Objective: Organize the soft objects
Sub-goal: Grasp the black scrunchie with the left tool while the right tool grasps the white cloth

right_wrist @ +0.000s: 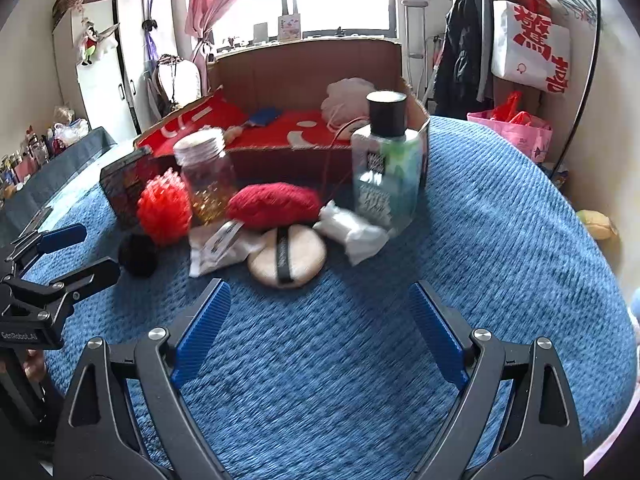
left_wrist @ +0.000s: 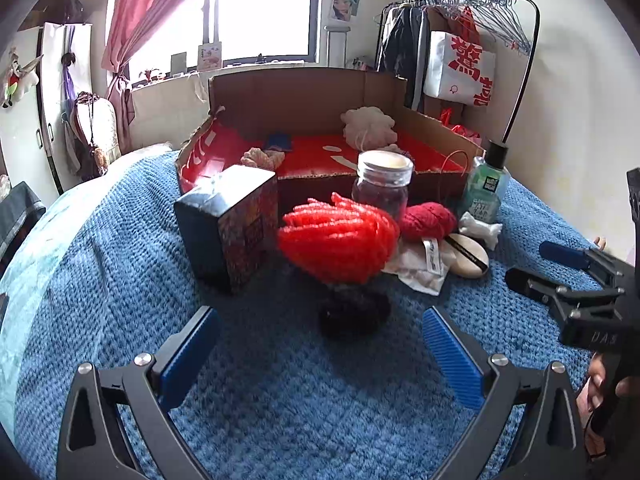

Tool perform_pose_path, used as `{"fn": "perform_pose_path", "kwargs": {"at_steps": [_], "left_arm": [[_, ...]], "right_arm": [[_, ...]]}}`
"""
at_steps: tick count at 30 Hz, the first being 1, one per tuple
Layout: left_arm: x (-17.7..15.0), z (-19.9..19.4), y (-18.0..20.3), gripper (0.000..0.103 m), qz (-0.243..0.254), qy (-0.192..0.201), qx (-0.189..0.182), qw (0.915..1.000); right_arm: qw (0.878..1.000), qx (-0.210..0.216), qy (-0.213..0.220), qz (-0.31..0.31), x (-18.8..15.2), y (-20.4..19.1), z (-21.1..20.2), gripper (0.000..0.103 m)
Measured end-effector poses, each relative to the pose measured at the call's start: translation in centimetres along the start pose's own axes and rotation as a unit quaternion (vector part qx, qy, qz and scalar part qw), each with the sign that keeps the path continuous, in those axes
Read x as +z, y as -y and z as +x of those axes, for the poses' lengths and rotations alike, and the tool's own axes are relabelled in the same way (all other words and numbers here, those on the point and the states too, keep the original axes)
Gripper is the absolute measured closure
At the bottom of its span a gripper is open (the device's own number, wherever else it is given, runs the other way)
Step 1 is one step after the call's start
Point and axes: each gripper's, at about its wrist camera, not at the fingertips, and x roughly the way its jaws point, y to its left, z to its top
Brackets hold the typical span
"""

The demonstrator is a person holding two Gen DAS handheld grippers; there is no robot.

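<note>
2 grippers, left gripper [left_wrist: 320,354] and right gripper [right_wrist: 320,330], are hovering released over a blue bed blanket [right_wrist: 500,220], facing red yarn [left_wrist: 338,238] and a powder puff [right_wrist: 286,256] lying before a cardboard box [left_wrist: 304,96].

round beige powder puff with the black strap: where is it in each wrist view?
Left wrist: the powder puff lies right of centre on the blue blanket, below the red knit ball.
Right wrist: the powder puff lies centre, just ahead of the open fingers, below the red knit ball.
Shared landmark: the green bottle, behind and right of it.
</note>
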Motion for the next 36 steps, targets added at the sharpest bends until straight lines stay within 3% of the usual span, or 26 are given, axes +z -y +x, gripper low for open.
{"fn": "perform_pose_path", "kwargs": {"at_steps": [11,16,18,19,20,21,22,25,36], "left_arm": [[1.3,2.2,0.2,0.015,0.016,-0.041,-0.034,0.9985],[1.3,3.3,0.1,0.028,0.014,-0.063,-0.061,0.9961],[1.3,3.7,0.2,0.040,0.013,-0.069,-0.070,0.9951],[1.3,3.8,0.2,0.044,0.013,-0.071,-0.075,0.9946],[1.3,4.1,0.2,0.054,0.011,-0.075,-0.082,0.9937],[1.2,4.3,0.2,0.064,0.010,-0.082,-0.091,0.9924],[1.2,4.5,0.3,0.064,0.008,-0.086,-0.100,0.9912],[1.3,4.2,0.3,0.067,0.009,-0.081,-0.101,0.9916],[1.2,2.2,0.5,0.068,0.015,-0.058,-0.100,0.9932]], "right_arm": [[0.999,0.021,-0.032,0.029,2.7,3.0,2.5,0.014],[0.997,0.035,-0.051,0.038,3.3,3.6,4.1,0.034],[0.997,0.040,-0.058,0.041,3.5,3.8,4.7,0.041],[0.997,0.041,-0.060,0.041,3.5,3.8,4.9,0.049],[0.996,0.043,-0.062,0.041,3.6,3.8,5.1,0.054],[0.996,0.046,-0.064,0.040,3.6,3.8,5.3,0.068],[0.996,0.048,-0.065,0.040,3.5,3.7,5.4,0.077],[0.996,0.054,-0.062,0.032,3.3,3.4,5.0,0.084],[0.996,0.080,-0.027,0.026,2.5,2.3,0.5,0.084]]}}
